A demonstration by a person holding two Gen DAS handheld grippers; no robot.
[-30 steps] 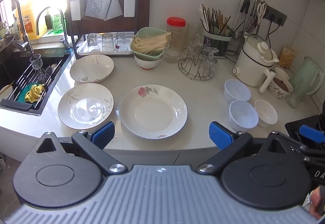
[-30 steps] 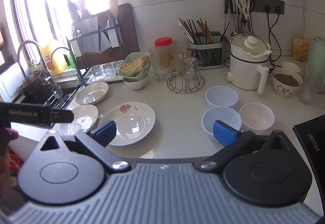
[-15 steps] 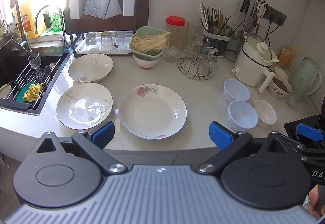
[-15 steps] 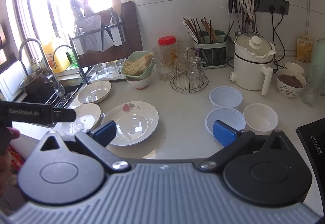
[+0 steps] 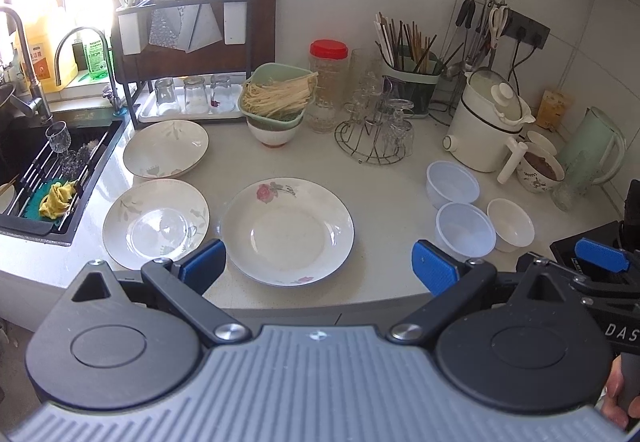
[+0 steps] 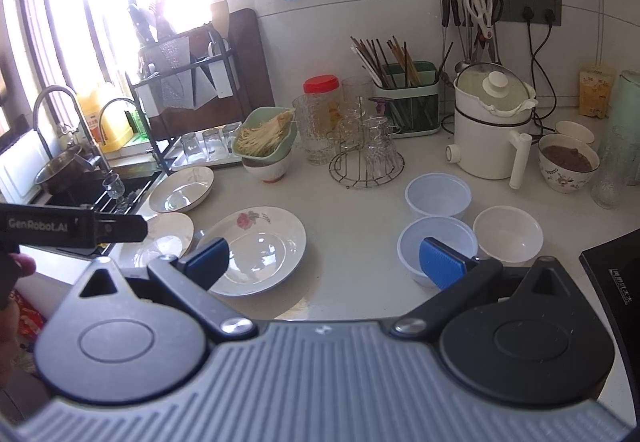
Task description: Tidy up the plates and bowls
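Left gripper (image 5: 318,266) and right gripper (image 6: 324,260) fingers spread wide, empty

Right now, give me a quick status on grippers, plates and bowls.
Left hand-held gripper open, empty; right hand-held gripper open, empty. Three plates spread out, three bowls unstacked. Glass rack behind, not blocking.

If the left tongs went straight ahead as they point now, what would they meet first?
Probably the rose-patterned plate, which lies centred between the open left tongs just beyond the counter edge. Depth is unclear, so height decides whether they touch its near rim or pass over.
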